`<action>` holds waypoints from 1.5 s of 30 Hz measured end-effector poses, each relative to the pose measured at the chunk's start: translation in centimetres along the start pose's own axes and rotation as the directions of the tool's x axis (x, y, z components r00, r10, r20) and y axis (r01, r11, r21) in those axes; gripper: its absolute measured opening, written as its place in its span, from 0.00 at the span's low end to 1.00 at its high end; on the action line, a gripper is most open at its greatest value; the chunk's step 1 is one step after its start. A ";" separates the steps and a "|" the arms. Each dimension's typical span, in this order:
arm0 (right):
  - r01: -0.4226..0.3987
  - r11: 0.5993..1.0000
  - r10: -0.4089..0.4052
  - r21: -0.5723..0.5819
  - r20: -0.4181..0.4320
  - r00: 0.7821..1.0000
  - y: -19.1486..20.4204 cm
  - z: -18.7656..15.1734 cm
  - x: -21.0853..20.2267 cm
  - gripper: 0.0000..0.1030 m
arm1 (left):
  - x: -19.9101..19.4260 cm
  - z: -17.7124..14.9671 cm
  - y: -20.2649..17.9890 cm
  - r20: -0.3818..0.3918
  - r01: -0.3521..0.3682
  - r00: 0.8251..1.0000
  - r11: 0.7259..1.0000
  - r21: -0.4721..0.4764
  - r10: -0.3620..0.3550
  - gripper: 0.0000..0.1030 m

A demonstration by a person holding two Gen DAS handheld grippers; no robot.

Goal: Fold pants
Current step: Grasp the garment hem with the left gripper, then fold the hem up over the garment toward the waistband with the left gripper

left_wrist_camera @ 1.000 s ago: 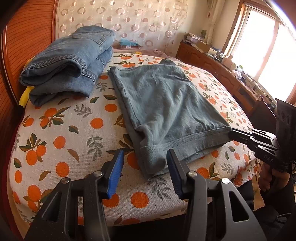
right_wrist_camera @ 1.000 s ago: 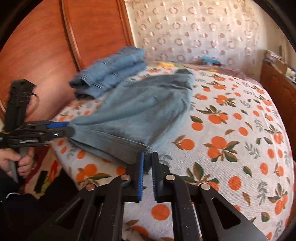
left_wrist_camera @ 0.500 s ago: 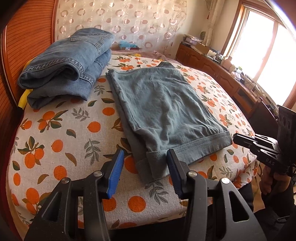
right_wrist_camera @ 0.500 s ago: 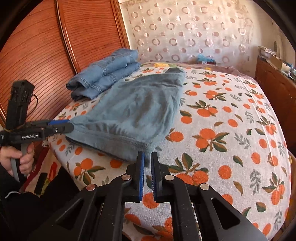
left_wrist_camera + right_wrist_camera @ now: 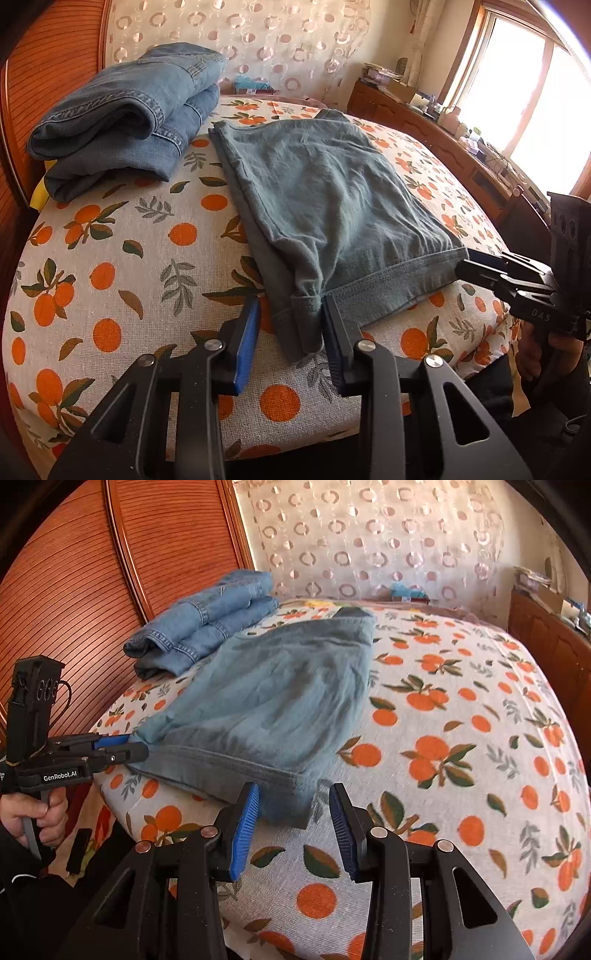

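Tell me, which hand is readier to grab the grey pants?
Left. The left gripper has just been closing its jaws with a hem corner of the grey pants between them. The right gripper has just been opening its jaws, cloth loose between them.

Your left tongs (image 5: 291, 325) sit at the near edge of the bed (image 5: 110, 266), their jaws just closing in around the near left corner of the grey-green pants (image 5: 332, 199). The bunched hem corner stands between the blue pads; the right pad touches it, the left pad is still apart from the cloth. The pants lie flat, folded lengthwise, on the orange-print cover. Your right tongs (image 5: 466, 263) reach in from the right, tips at the near right hem corner. A folded stack of blue jeans (image 5: 122, 118) rests at the far left, just beside the pants.
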State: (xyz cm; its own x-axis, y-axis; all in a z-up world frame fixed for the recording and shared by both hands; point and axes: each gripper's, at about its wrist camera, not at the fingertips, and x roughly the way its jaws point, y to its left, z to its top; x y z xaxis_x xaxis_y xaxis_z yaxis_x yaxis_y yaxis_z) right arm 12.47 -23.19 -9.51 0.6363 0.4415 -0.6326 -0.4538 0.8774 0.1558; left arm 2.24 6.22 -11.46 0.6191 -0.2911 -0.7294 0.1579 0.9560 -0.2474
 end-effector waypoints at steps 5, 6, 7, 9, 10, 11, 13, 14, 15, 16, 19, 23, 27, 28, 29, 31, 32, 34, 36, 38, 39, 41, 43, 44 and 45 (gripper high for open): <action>-0.018 0.999 0.018 0.027 -0.017 1.000 -0.4 0.1 0.8 0.40 | -0.1 -0.2 -0.1 0.005 0.010 1.000 1.000 0.001 -0.010 0.28; -0.018 1.000 0.018 0.025 -0.015 1.000 -0.4 0.1 0.9 0.40 | -0.1 -0.3 -0.1 0.006 0.011 1.000 1.000 0.001 -0.011 0.28; -0.020 1.000 0.020 0.025 -0.015 1.000 -0.3 0.1 0.9 0.40 | -0.1 -0.2 -0.2 0.006 0.011 1.000 1.000 0.001 -0.011 0.28; -0.030 0.999 0.031 0.025 -0.013 0.999 -0.3 0.1 1.0 0.40 | -0.2 -0.3 -0.2 0.008 0.009 1.000 1.000 -0.005 -0.009 0.28; -0.030 0.999 0.030 0.021 -0.012 0.999 -0.2 0.0 1.1 0.40 | -0.2 -0.4 -0.2 0.009 0.009 1.000 1.000 -0.008 -0.009 0.28; -0.032 0.999 0.032 0.017 -0.011 0.999 -0.1 0.0 1.1 0.40 | -0.2 -0.4 -0.3 0.009 0.006 1.000 1.000 -0.002 -0.006 0.28; -0.034 0.999 0.034 0.013 -0.008 0.999 0.0 0.0 1.2 0.40 | -0.2 -0.4 -0.6 0.010 -0.006 1.000 1.000 0.011 0.006 0.28; -0.035 0.999 0.035 0.014 -0.007 0.999 0.0 0.0 1.3 0.40 | -0.2 -0.5 -0.6 0.012 -0.010 1.000 1.000 0.013 0.010 0.28; -0.038 0.999 0.038 0.013 -0.007 0.999 0.1 0.0 1.4 0.40 | -0.2 -0.5 -0.6 0.014 -0.011 1.000 1.000 0.014 0.011 0.28; -0.038 0.999 0.038 0.010 -0.006 0.999 0.2 -0.1 1.5 0.39 | -0.2 -0.5 -0.6 0.016 -0.011 1.000 1.000 0.013 0.011 0.28; -0.035 0.999 0.035 0.005 -0.003 0.999 0.3 -0.2 1.5 0.33 | -0.2 -0.6 -0.5 0.022 -0.005 1.000 1.000 0.012 0.005 0.26; -0.038 0.999 0.038 0.008 -0.004 0.999 0.1 -0.3 1.5 0.19 | -0.4 -0.7 -0.8 0.026 -0.003 1.000 1.000 0.019 0.002 0.19; -0.044 0.999 0.044 0.000 0.000 0.999 0.4 -0.4 1.0 0.13 | -0.7 -0.7 -0.8 0.029 0.021 0.999 1.000 0.014 -0.021 0.15; -0.042 0.999 0.042 -0.002 -0.002 0.999 0.5 -0.5 0.8 0.13 | -1.0 -0.8 -0.8 0.032 0.028 0.999 1.000 0.008 -0.028 0.15; -0.047 0.999 0.047 -0.002 -0.009 0.999 0.5 -0.6 0.5 0.13 | -1.3 -0.9 -0.8 0.033 0.034 0.999 0.999 0.002 -0.034 0.15; -0.067 0.998 0.067 0.000 -0.009 0.998 0.8 -0.8 -0.4 0.13 | -2.1 -1.3 -1.0 0.033 0.041 0.999 0.999 0.012 -0.041 0.15; -0.070 0.998 0.070 -0.001 -0.007 0.998 0.8 -0.9 -0.8 0.12 | -2.3 -1.5 -1.0 0.034 0.043 0.998 0.999 0.014 -0.044 0.15; -0.077 0.997 0.077 -0.003 0.001 0.997 0.9 -1.0 -1.4 0.12 | -2.6 -1.6 -0.9 0.028 0.049 0.998 0.999 0.011 -0.049 0.15; -0.080 0.997 0.080 -0.004 0.008 0.997 1.0 -0.9 -1.7 0.12 | -2.7 -1.7 -0.9 0.032 0.050 0.998 0.999 0.010 -0.050 0.15; -0.079 0.997 0.079 -0.007 0.017 0.997 1.1 -0.7 -1.8 0.12 | -2.6 -1.3 -0.8 0.036 0.051 0.998 0.999 0.008 -0.051 0.15; -0.080 0.997 0.080 -0.008 0.020 0.997 1.0 -0.5 -1.9 0.12 | -2.5 -1.0 -0.7 0.040 0.050 0.998 0.999 0.007 -0.050 0.15; -0.079 0.997 0.080 -0.015 0.032 0.996 1.0 0.2 -1.9 0.12 | -2.6 -0.3 -0.4 0.052 0.048 0.997 0.999 0.009 -0.048 0.15; -0.073 0.997 0.075 -0.029 0.052 0.996 1.0 1.2 -2.0 0.12 | -3.0 0.5 -0.4 0.083 0.040 0.996 0.999 0.014 -0.041 0.15; -0.069 0.997 0.071 -0.034 0.065 0.995 0.9 1.9 -2.0 0.12 | -3.1 1.3 -0.3 0.102 0.037 0.994 0.999 0.015 -0.038 0.15; -0.069 0.997 0.072 -0.036 0.076 0.995 0.8 2.4 -2.0 0.12 | -3.0 2.0 -0.3 0.117 0.033 0.993 0.999 0.017 -0.035 0.15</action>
State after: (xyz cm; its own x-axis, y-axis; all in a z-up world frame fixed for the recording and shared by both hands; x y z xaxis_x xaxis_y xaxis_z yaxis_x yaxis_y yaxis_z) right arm 12.33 -22.91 -6.30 0.6475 0.5164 -0.5604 -0.5188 0.8374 0.1722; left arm 1.88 6.92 -7.93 0.6988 -0.3179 -0.6408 0.1915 0.9463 -0.2605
